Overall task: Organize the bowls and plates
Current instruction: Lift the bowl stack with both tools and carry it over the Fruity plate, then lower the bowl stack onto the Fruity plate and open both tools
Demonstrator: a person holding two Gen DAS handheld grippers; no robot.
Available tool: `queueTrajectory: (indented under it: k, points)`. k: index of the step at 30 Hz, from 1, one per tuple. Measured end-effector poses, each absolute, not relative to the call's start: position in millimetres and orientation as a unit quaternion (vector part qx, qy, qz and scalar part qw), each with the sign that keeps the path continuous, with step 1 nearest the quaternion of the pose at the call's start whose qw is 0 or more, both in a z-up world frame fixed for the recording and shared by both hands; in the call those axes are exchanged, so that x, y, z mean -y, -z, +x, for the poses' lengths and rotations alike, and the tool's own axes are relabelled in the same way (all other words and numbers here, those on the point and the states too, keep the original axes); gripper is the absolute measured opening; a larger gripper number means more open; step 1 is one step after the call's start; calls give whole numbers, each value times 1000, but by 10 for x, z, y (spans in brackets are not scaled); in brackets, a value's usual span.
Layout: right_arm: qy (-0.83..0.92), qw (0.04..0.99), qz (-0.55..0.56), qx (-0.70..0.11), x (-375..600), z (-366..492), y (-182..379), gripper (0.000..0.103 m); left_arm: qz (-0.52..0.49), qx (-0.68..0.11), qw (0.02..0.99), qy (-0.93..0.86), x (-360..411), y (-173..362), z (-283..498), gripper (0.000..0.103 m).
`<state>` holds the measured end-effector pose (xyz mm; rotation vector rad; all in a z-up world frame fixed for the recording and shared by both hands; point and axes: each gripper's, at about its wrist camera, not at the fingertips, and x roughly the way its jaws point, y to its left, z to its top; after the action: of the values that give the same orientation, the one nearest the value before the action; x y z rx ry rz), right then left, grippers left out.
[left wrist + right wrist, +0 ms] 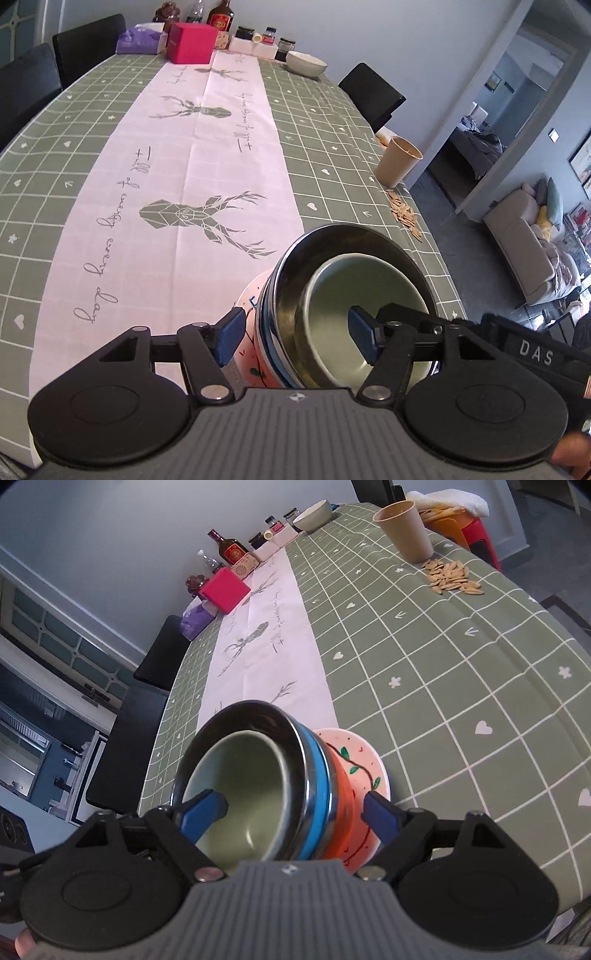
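Note:
A stack stands near the table's front right edge: a pink leaf-patterned dish (251, 354) (364, 760) at the bottom, a steel bowl with a blue band (284, 295) (314, 775) on it, and a pale green bowl (369, 288) (251, 771) nested inside. My left gripper (297, 334) straddles the stack's near wall, one pad outside by the pink dish and one inside the green bowl. From the opposite side my right gripper (291, 812) straddles it the same way. Both stand wide, with their pads clear of the walls. A white bowl (306, 62) (314, 515) sits at the far end.
A beige cup (399, 160) (406, 530) and scattered seeds (404, 216) (452, 576) lie along the right edge. A pink box (192, 42), bottles and jars crowd the far end. Black chairs (369, 92) flank the table. My right gripper's black body (535, 354) shows beside the stack.

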<state>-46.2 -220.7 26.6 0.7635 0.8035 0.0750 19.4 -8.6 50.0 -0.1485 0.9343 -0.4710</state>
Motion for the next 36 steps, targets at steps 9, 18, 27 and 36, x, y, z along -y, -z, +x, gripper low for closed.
queueTrajectory:
  k: [9, 18, 27, 36]
  points:
    - [6, 864, 396, -311, 2553, -721, -418, 81, -205, -372, 882, 203, -517, -742, 82, 77]
    - [87, 854, 405, -314, 2765, -751, -168, 42, -250, -422, 864, 116, -819, -232, 350, 51]
    - [55, 828, 412, -376, 2535, -456, 297, 19, -215, -499, 825, 159, -501, 248, 439, 30]
    - [36, 818, 433, -377, 2568, -448, 377, 5, -225, -505, 814, 178, -492, 291, 453, 26]
